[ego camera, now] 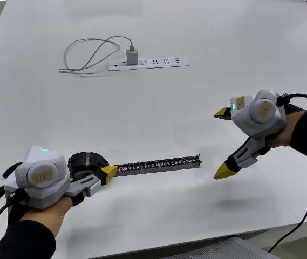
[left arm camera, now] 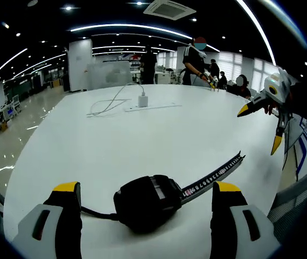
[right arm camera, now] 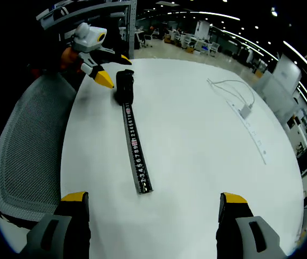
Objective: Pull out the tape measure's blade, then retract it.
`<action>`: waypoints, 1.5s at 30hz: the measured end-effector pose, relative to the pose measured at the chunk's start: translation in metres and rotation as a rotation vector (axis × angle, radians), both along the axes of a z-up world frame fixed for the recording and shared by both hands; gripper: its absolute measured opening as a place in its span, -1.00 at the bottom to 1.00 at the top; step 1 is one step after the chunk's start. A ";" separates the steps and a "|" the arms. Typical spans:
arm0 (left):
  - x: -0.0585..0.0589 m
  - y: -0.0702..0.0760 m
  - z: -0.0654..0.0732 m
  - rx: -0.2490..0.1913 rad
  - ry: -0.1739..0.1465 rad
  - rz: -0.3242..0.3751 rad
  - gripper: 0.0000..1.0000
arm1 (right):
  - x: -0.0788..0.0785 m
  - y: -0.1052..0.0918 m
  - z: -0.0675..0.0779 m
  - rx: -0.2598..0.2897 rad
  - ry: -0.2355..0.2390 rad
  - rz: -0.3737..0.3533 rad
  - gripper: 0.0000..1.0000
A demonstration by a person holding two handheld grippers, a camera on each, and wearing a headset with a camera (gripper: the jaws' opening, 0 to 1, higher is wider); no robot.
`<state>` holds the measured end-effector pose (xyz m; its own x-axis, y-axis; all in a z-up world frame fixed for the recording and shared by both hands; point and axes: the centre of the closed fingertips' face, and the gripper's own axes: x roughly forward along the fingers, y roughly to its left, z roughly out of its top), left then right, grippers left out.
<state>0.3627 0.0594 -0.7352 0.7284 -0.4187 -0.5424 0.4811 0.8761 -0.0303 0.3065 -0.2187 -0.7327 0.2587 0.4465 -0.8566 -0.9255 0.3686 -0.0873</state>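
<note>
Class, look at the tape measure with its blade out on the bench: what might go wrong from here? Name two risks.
1. The blade lies pulled out and free, the open right tool apart from its tip; it may whip back hard.
2. The left tool stands open around the case, apparently not clamping it, so the case may slide or twist as the blade retracts.

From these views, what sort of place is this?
Probably a big open-plan lab hall: long ceiling strip lights, people standing in the background, a wide white worktable with a power strip.
</note>
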 end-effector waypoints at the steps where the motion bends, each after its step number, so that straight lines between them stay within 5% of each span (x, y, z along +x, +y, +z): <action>1: 0.002 0.002 -0.002 0.009 -0.004 0.013 0.98 | 0.002 0.002 -0.001 0.000 -0.002 0.000 0.98; 24: 0.002 -0.007 -0.012 -0.024 -0.001 0.073 0.98 | 0.007 0.013 -0.034 0.000 0.042 0.057 0.97; 45: 0.009 -0.008 -0.017 -0.008 -0.020 0.085 0.98 | 0.001 0.010 -0.057 -0.030 0.093 0.131 0.00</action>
